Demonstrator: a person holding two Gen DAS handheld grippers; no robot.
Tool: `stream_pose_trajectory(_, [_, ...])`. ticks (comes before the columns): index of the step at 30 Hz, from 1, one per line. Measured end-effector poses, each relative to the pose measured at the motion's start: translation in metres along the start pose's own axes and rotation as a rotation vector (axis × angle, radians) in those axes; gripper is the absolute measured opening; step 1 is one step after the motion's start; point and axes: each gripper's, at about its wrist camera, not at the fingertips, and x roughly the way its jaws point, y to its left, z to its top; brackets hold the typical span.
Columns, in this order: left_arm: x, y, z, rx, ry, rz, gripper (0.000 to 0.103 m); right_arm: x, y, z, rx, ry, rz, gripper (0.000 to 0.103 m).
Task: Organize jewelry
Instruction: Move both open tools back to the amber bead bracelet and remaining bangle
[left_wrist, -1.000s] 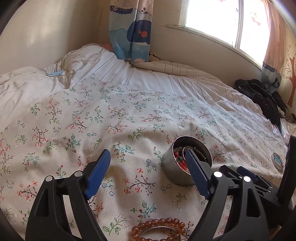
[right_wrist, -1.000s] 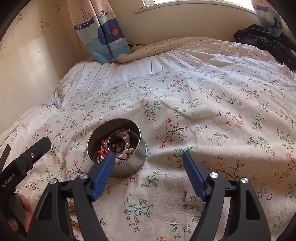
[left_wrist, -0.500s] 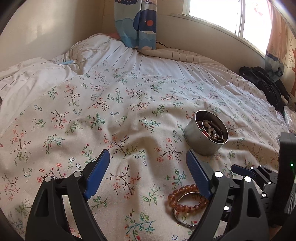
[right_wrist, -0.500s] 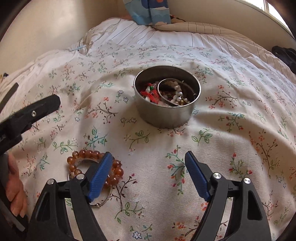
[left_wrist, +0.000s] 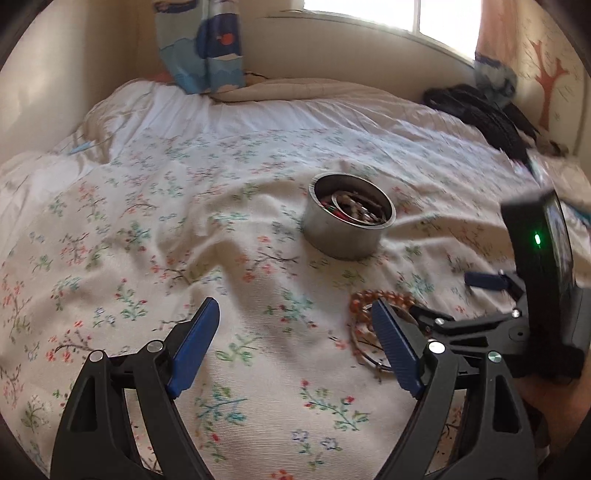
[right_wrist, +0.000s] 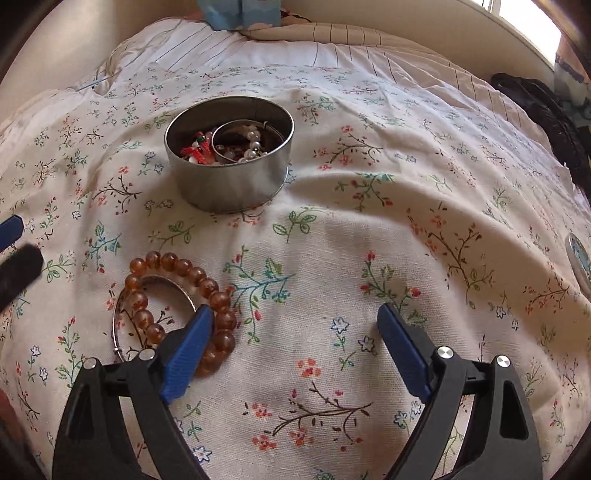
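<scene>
Both tongs spread wide, gripping nothing. Right tongs (right_wrist: 295, 321) hover low over the bed (right_wrist: 406, 184); their left finger overlaps the amber bead bracelet (right_wrist: 177, 291), which lies on a thin silver bangle (right_wrist: 122, 314). Steel tin (right_wrist: 229, 155) of jewelry sits beyond, apart. Left tongs (left_wrist: 295, 317) alongside; black bag (left_wrist: 491, 122) by the far wall.

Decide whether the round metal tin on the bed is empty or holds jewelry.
Holds jewelry: the open tin contains white pearl beads, red pieces and a metal bangle.
</scene>
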Motion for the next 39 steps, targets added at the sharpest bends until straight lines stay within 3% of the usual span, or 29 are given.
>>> stream_pose_trajectory(2, [0.014,-0.020,-0.002,0.073,0.053,-0.025,0.081,0.001,-0.002,0.000,0.014,0.005,0.011,0.086])
stream_pose_trajectory(4, [0.026,-0.029,-0.006,0.108,0.106,0.007,0.080,0.002,-0.006,0.000,0.036,0.009,0.019,0.087])
stream_pose_trajectory(8, [0.045,-0.016,-0.011,0.046,0.209,0.016,0.077,0.002,-0.008,0.000,0.043,0.009,0.015,0.088])
stream_pose_trajectory(10, [0.044,-0.009,-0.012,0.017,0.201,0.036,0.074,0.000,-0.008,-0.001,0.041,0.006,-0.001,0.089])
stream_pose_trajectory(12, [0.042,-0.005,-0.013,0.038,0.191,0.129,0.064,-0.003,-0.014,-0.003,0.053,0.003,-0.028,0.089])
stream_pose_trajectory(14, [0.039,0.002,-0.013,0.017,0.192,0.125,0.062,-0.006,-0.021,-0.005,0.070,-0.001,-0.038,0.089])
stream_pose_trajectory(16, [0.029,0.000,-0.008,0.034,0.135,0.143,0.059,-0.008,-0.021,-0.006,0.068,-0.003,-0.037,0.089])
stream_pose_trajectory(18, [0.014,-0.009,-0.002,0.043,0.051,0.058,0.059,-0.006,-0.018,-0.006,0.054,0.004,-0.036,0.089])
stream_pose_trajectory(21, [0.030,-0.031,0.000,0.092,0.120,-0.002,0.059,-0.003,-0.016,-0.005,0.045,0.010,-0.034,0.089])
stream_pose_trajectory(24, [0.057,-0.044,-0.004,0.136,0.220,0.052,0.060,-0.004,-0.022,-0.006,0.060,0.009,-0.029,0.089])
stream_pose_trajectory(31, [0.046,-0.013,-0.006,0.069,0.183,0.243,0.056,-0.013,-0.028,-0.008,0.062,-0.017,-0.081,0.093])
stream_pose_trajectory(33, [0.043,-0.008,-0.005,0.054,0.173,0.194,0.055,-0.012,-0.023,-0.008,0.046,-0.019,-0.043,0.093])
stream_pose_trajectory(39, [0.045,-0.017,0.002,0.096,0.135,0.177,0.047,-0.022,-0.006,-0.002,-0.014,-0.092,0.028,0.087])
